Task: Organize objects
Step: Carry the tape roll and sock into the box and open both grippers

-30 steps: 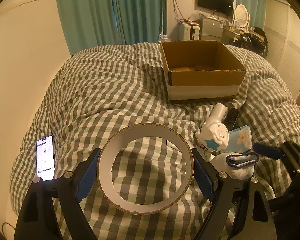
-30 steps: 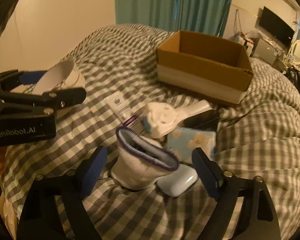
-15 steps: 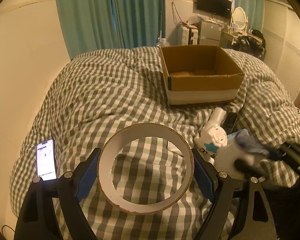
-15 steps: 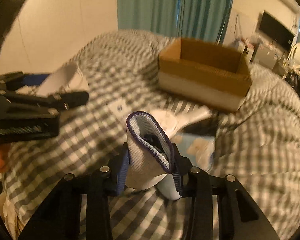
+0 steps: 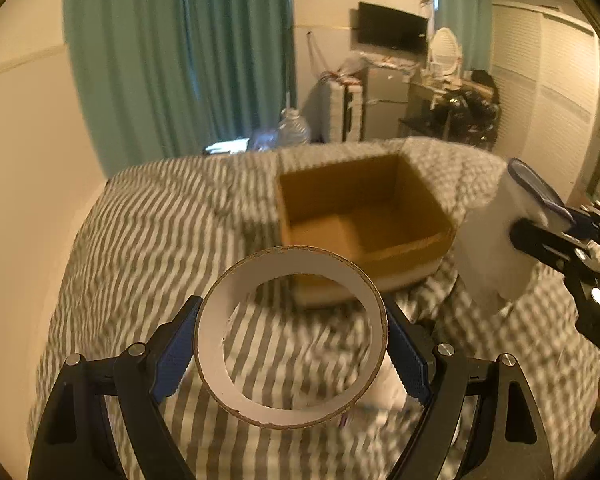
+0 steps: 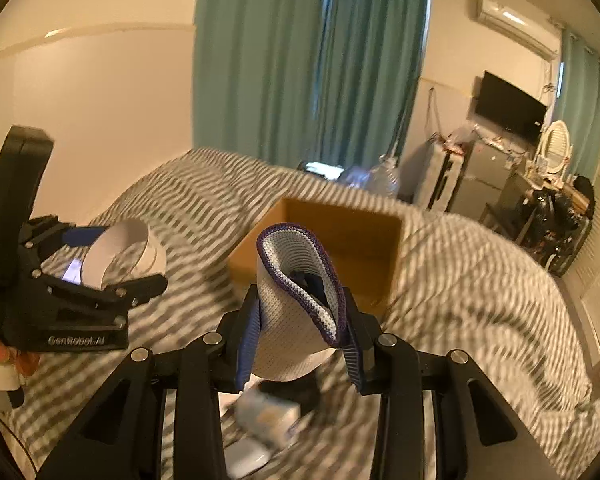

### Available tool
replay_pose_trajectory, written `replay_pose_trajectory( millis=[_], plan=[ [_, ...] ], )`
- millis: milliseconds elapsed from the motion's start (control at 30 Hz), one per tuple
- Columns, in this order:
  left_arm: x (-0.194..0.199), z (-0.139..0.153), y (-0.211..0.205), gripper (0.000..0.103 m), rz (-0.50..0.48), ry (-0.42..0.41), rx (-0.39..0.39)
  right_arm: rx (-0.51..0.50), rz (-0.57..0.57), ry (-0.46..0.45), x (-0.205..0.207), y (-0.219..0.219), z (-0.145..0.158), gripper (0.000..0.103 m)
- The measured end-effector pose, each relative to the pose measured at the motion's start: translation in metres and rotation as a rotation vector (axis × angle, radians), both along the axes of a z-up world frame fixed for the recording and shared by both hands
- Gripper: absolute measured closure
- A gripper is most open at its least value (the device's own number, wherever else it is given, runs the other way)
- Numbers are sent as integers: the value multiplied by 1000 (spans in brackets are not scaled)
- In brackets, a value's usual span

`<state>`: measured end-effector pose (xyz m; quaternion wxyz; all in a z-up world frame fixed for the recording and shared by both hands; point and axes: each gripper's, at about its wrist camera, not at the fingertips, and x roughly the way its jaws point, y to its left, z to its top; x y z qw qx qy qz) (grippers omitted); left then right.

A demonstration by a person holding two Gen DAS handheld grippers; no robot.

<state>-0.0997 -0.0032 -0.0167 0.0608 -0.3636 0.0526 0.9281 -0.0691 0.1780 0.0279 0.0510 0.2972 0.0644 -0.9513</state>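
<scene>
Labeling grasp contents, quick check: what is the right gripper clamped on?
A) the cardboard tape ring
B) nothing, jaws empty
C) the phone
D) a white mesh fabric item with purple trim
D: in the right wrist view the right gripper has its blue pads pressed on both sides of the white mesh fabric item with purple trim; the cardboard ring sits in the left gripper.

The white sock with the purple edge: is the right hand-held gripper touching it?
Touching. The right wrist view shows the right hand-held gripper with both blue pads pressed against the sides of the sock.
</scene>
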Motion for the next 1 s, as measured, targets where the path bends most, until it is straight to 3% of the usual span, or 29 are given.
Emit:
replay_pose_trajectory(
  millis=[233, 467, 733, 1000],
  plan=[
    [-67, 35, 25, 16, -53, 44, 32, 9, -31, 38, -52, 27, 38, 67],
    [-132, 34, 34, 16, -53, 48, 51, 0, -33, 37, -119, 42, 43, 67],
    [-173, -4, 37, 16, -70, 12, 41, -14, 0, -8, -174, 58, 10, 67],
    [-205, -53, 35, 16, -114, -81, 55, -22, 57, -95, -211, 50, -47, 67]
  ],
)
